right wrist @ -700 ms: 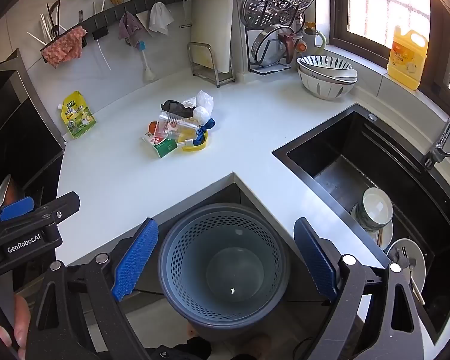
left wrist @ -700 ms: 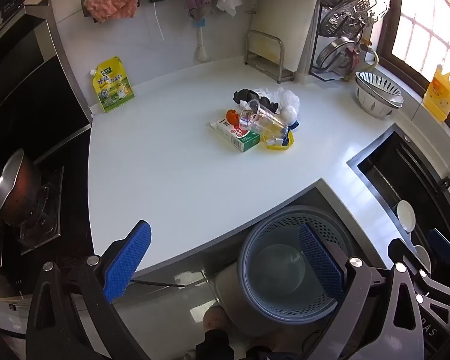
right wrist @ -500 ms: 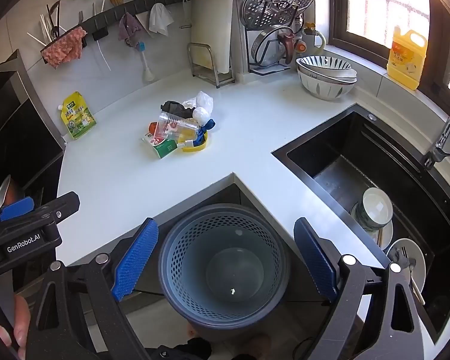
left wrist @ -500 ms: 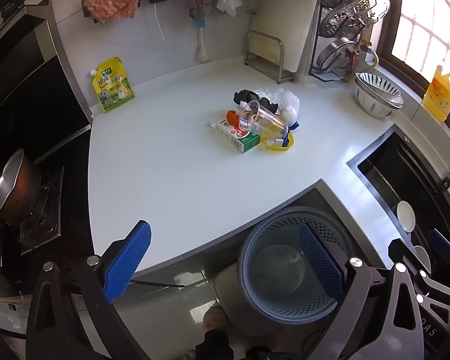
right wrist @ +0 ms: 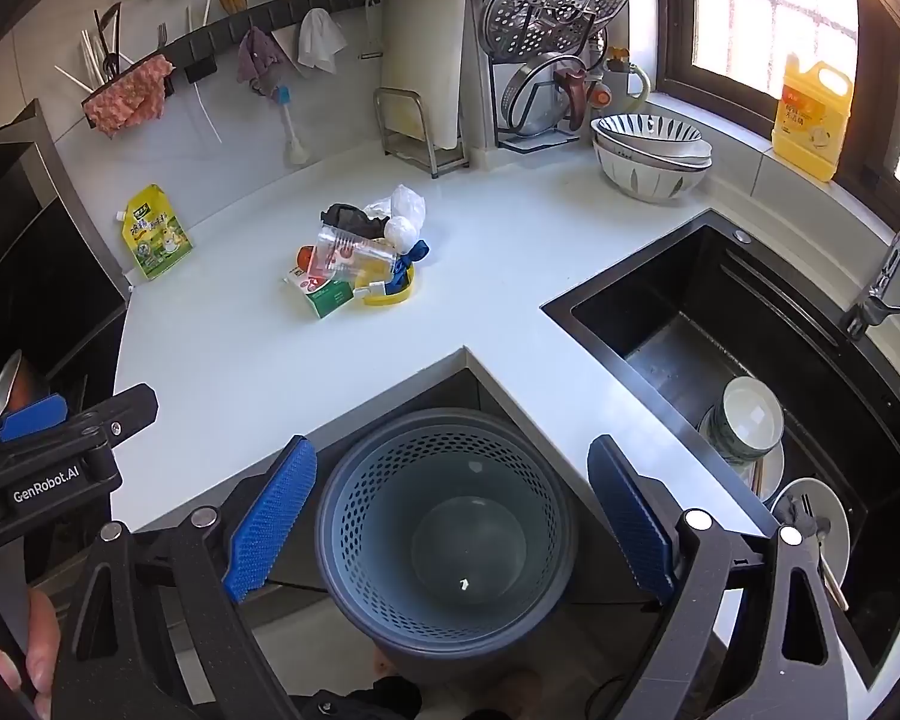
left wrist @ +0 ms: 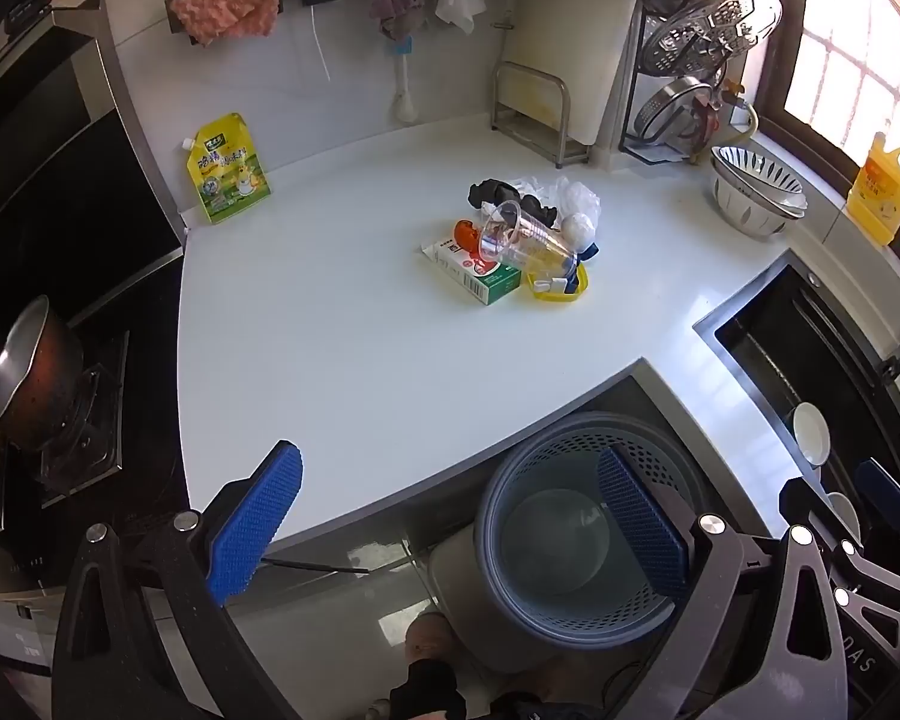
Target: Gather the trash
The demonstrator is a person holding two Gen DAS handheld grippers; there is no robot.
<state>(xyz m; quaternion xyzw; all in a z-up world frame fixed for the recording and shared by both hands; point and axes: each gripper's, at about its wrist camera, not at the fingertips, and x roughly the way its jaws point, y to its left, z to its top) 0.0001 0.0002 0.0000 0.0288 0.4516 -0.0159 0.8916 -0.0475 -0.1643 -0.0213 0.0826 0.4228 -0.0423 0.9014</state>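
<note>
In the left wrist view, the left gripper point(left wrist: 450, 519) hangs at the bottom of the frame with its blue-padded fingers point(left wrist: 255, 531) spread wide and nothing between them. Its left pad shows against the near edge of the white countertop point(left wrist: 330, 360); its right pad shows over the mouth of the grey perforated bin point(left wrist: 576, 534), which stands on the floor below the counter's inner corner, lower centre-right of the frame.

The trash sits in one small heap above the middle of the frame, well apart from both grippers. A clear plastic cup point(left wrist: 525, 237) lies tipped on its side over a green and white carton point(left wrist: 477, 273), with an orange piece point(left wrist: 465, 232) just behind the carton. A yellow lid point(left wrist: 561, 291) lies to the right of the carton, touching the cup's base, with blue scraps in it. Behind them lie a black crumpled item point(left wrist: 492, 192), a crumpled clear bag point(left wrist: 573, 198) and a white ball point(left wrist: 579, 227).

In the right wrist view, the right gripper point(right wrist: 450, 516) also stands fully spread and empty, its pads on either side of the bin point(right wrist: 444, 531), apart from its rim. The same heap lies in the upper centre-left, the cup point(right wrist: 348, 252) on top. The black sink point(right wrist: 750, 348) fills the right side, holding bowls. A yellow pouch point(right wrist: 156, 234) leans against the wall at the left
</note>
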